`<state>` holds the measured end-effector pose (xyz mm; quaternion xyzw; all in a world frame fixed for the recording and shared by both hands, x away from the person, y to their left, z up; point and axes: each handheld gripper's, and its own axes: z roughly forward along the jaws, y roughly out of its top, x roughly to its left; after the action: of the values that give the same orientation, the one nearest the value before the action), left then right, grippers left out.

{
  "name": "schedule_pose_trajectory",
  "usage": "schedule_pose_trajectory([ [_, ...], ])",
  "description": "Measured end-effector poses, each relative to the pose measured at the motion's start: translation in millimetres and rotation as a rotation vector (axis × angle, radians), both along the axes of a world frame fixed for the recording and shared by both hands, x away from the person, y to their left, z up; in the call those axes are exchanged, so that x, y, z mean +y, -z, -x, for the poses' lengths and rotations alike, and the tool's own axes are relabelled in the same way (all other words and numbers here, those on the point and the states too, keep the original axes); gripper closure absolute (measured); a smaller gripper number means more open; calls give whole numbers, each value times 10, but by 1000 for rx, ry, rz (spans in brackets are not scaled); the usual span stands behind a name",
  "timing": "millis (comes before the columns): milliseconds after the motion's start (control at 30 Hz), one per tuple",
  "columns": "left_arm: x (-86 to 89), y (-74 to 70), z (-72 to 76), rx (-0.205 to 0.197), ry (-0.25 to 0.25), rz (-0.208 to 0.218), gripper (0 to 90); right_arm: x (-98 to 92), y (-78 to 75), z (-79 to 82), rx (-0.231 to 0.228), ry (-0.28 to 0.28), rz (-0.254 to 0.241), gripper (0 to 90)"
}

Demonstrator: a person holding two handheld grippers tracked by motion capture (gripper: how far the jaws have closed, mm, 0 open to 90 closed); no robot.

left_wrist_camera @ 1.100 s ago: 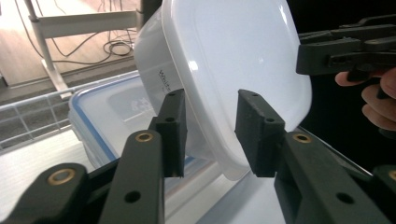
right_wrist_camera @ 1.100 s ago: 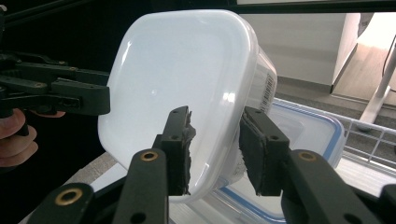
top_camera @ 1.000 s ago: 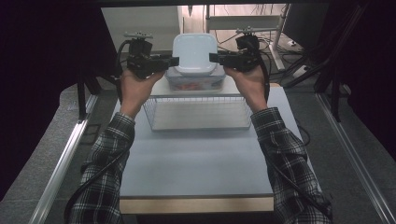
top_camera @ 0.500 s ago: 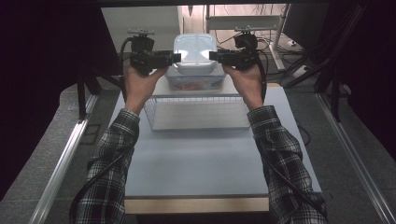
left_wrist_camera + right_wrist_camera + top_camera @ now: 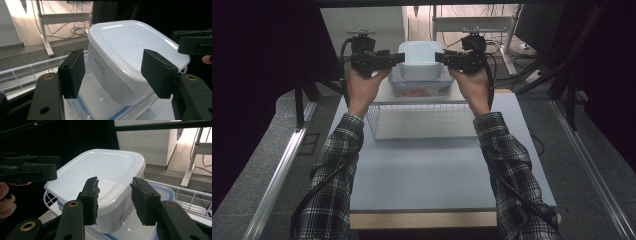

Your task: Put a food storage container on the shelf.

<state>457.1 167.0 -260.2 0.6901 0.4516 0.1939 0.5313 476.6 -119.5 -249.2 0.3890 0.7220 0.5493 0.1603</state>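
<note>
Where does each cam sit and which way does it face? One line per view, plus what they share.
High view: above the person's side of the table, looking forward and down; both plaid sleeves, hands, left gripper and right gripper show.
Left gripper view: rides the left gripper, looking along its jaws at the white container; the other gripper shows at right.
Right gripper view: rides the right gripper, facing the same container from the opposite side; the other gripper and fingers show at left.
Shared: white container on a clear blue-rimmed box, wire basket.
</note>
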Motion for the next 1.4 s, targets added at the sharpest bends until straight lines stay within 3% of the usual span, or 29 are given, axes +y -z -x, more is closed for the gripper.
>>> schedule_pose_trajectory([
  [167, -13, -16, 4, -23, -9, -38, 328, 3, 4, -7, -2, 5, -3, 554],
  [433, 23, -16, 58, -58, 32, 6, 284, -13, 25, -15, -18, 1, -25, 473],
  [700, 20, 16, 152, -79, 113, 22, 205, -13, 20, 29, -32, -54, -23, 330],
  [900, 20, 95, 227, -64, 190, -9, 119, -25, 45, 108, -55, -107, 15, 219],
  [1233, -32, 229, 401, -74, 261, -9, 85, -106, 212, 243, -46, -166, 25, 148],
  [1400, -112, 301, 502, -88, 287, -44, 78, -164, 274, 333, -45, -194, 11, 123],
])
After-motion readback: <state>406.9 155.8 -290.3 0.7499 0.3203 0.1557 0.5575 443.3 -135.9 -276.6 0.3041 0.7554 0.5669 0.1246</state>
